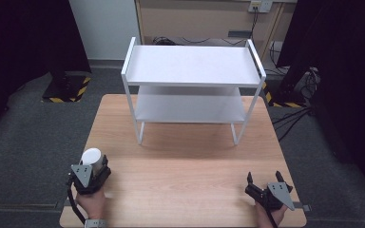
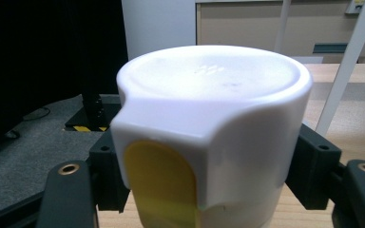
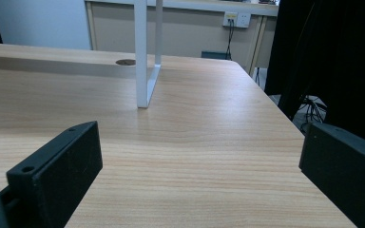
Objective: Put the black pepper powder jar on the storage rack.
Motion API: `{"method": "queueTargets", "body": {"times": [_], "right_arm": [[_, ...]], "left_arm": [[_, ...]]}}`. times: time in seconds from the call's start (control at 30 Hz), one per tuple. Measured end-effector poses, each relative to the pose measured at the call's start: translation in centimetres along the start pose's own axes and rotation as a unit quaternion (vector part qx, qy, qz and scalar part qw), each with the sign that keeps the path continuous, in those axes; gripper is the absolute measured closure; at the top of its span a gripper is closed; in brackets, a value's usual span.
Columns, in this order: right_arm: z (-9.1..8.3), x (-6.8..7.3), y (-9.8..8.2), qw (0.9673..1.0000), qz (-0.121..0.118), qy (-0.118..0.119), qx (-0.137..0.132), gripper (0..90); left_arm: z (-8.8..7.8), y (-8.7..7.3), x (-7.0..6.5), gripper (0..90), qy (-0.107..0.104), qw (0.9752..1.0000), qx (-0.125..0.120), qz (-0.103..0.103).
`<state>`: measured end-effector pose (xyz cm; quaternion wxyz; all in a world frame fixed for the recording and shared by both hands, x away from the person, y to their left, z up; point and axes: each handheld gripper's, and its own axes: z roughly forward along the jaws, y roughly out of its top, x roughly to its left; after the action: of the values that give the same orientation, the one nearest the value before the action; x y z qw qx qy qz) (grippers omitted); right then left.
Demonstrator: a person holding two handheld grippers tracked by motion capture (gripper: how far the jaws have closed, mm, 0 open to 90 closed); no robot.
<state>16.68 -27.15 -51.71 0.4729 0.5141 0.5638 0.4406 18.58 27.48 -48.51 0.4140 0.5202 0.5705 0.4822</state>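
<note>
The left gripper [image 1: 94, 167] is pinching the white cup [image 1: 91, 156] on the table [image 1: 185, 161]. The right gripper [image 1: 264, 179] is resting with jaws spread, holding nothing.

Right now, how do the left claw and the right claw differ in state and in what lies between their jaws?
The left claw is shut on the white container, its jaws pressing the sides; the right claw stands open, its jaws wide apart with bare table between them. The left claw sits at the table's near left corner, the right claw at its near right. Both are black, hand-held, low over the table and aimed toward the white shelf.
</note>
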Motion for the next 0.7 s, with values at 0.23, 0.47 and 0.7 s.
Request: {"method": "queueTargets", "body": {"times": [0.23, 0.47, 0.7], "right_arm": [[0.0, 0.0, 0.0, 1.0000, -0.001, 0.001, 0.001, 0.4], [0.0, 0.0, 0.0, 1.0000, -0.001, 0.000, 0.001, 0.4], [0.0, 0.0, 0.0, 1.0000, -0.002, 0.000, 0.000, 0.4]], "left_arm": [[0.0, 0.4, 0.2, 30.1, -0.002, 0.9999, 0.008, -0.007], [-0.4, 0.6, 0.1, 30.3, 0.002, 0.9998, 0.001, -0.022], [-1.2, 2.5, -1.2, 30.3, -0.008, 0.9998, -0.018, -0.009]]}}
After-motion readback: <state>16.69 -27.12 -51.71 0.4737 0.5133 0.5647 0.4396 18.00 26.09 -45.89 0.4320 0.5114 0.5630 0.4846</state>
